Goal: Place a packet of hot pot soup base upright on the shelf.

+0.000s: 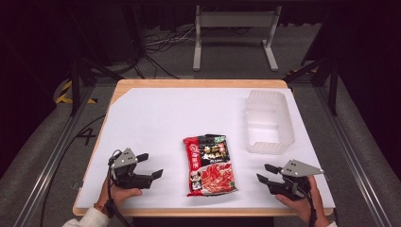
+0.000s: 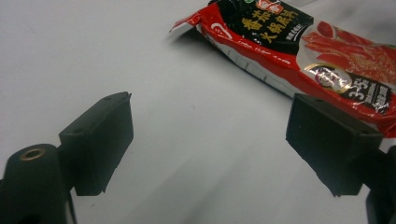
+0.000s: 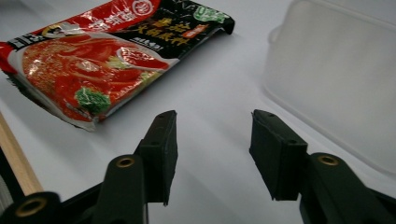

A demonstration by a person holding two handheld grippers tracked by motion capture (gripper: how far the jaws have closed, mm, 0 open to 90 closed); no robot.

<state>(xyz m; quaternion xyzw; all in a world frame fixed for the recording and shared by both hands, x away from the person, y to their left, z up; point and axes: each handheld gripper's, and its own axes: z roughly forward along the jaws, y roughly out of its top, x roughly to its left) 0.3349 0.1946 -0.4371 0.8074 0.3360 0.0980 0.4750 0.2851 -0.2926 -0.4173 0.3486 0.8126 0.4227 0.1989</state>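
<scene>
High view showed the sauce packet (image 1: 210, 164) lying flat on the white counter (image 1: 156, 118), about midway between the two grippers, its long axis running from the near edge toward the far edge. The left gripper (image 1: 150, 165) sat to its left with fingers spread wide and empty, pointing toward the packet's lower half. The right gripper (image 1: 265, 173) sat to its right, fingers also parted and holding nothing, at much the same gap. The clear plastic tub (image 1: 267, 120) stood beyond the right gripper, so I judged that hand better placed to carry the packet there, gripping across its short side.
</scene>
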